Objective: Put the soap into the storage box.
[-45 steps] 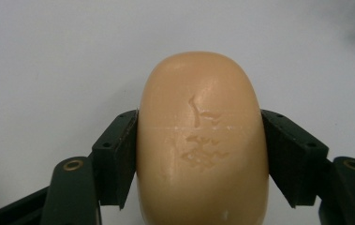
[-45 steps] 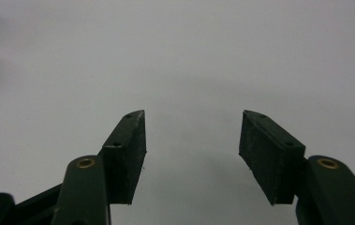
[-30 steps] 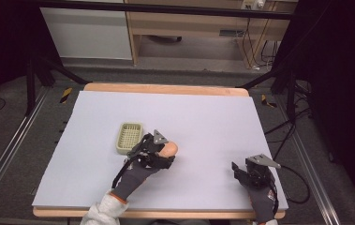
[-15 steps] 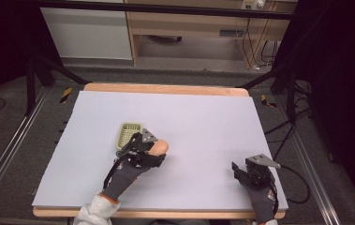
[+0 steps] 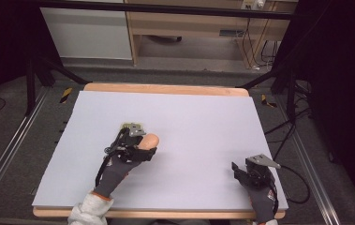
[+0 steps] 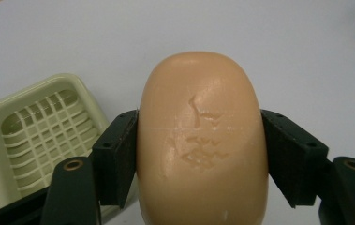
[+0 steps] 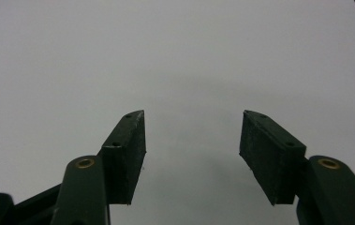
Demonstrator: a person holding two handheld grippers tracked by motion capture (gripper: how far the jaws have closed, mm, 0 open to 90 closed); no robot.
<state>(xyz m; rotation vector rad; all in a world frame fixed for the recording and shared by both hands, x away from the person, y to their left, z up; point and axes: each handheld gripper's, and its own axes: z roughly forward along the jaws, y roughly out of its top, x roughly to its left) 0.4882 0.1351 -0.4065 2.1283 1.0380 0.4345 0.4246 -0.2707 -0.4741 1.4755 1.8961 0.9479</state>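
left gripper, in our left hand, is clenched on the soap, held just above the table right beside the dish. we judge the bar slick and rounded, gripped only at its sides, so it could squirt out or roll as we lower it, or catch the dish rim and tip it. right gripper rests well apart with its jaws spread on nothing. nothing stands between soap and dish.

hidden: we see the soap dish mostly behind the left gripper | cut off: soap bottom, left gripper view
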